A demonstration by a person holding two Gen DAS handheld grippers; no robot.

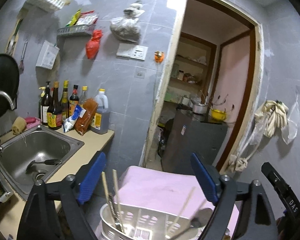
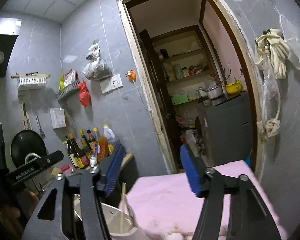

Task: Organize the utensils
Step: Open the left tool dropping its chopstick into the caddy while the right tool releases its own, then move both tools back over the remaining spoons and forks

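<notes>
Chopsticks (image 1: 110, 196) in holder (image 1: 130, 220) below the open left claw (image 1: 148, 178).

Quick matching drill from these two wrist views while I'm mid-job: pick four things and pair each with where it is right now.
Things:
1. dark ladle-like utensil
2. wooden chopsticks
3. red plastic bag
4. yellow bowl

Places:
A. hanging on the grey tiled wall
B. standing in the white slotted plastic utensil holder
C. on the dark cabinet beyond the doorway
D. lying in the steel sink basin

Pairs: 1-D, 2-B, 3-A, 4-C
</notes>
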